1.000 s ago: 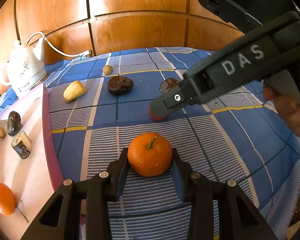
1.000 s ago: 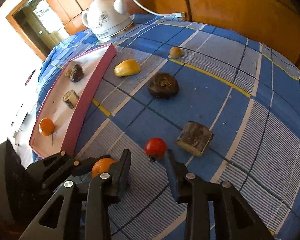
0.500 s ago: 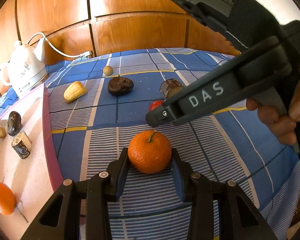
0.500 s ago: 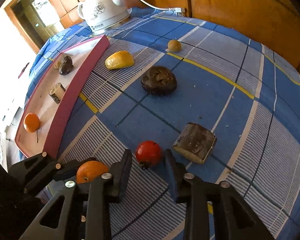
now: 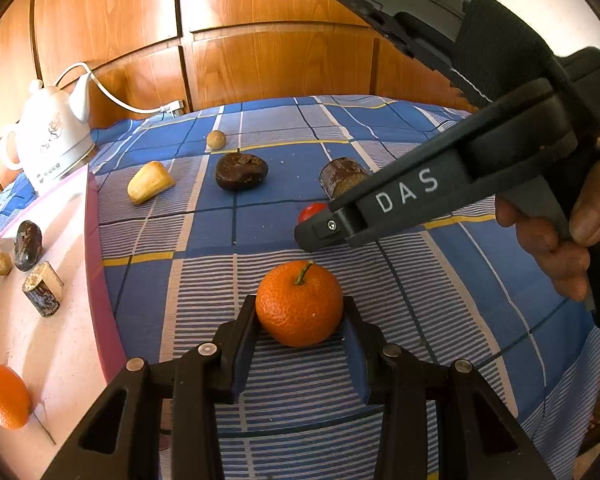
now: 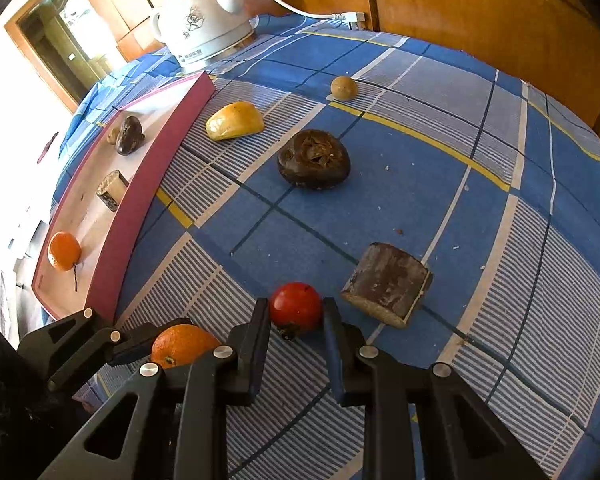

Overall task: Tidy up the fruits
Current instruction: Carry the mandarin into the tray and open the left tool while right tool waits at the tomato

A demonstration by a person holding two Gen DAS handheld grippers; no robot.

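Observation:
My left gripper (image 5: 300, 312) is shut on an orange tangerine (image 5: 299, 303) resting on the blue checked cloth; the tangerine also shows in the right wrist view (image 6: 180, 344). My right gripper (image 6: 296, 310) is shut on a small red tomato (image 6: 296, 307), which also shows in the left wrist view (image 5: 311, 212), half hidden behind the right gripper's fingers (image 5: 320, 232). A pink tray (image 5: 96, 264) at the left holds another tangerine (image 5: 6, 396), a dark fruit, a cut brown piece and a small nut.
On the cloth lie a yellow fruit (image 6: 234, 121), a dark wrinkled fruit (image 6: 313, 164), a brown cut piece (image 6: 387, 289) and a small tan ball (image 6: 343, 87). A white kettle (image 6: 202, 20) with a cord stands at the back by the wooden wall.
My right gripper has moved forward around the tomato and closed on it. My left gripper stays closed on the tangerine.

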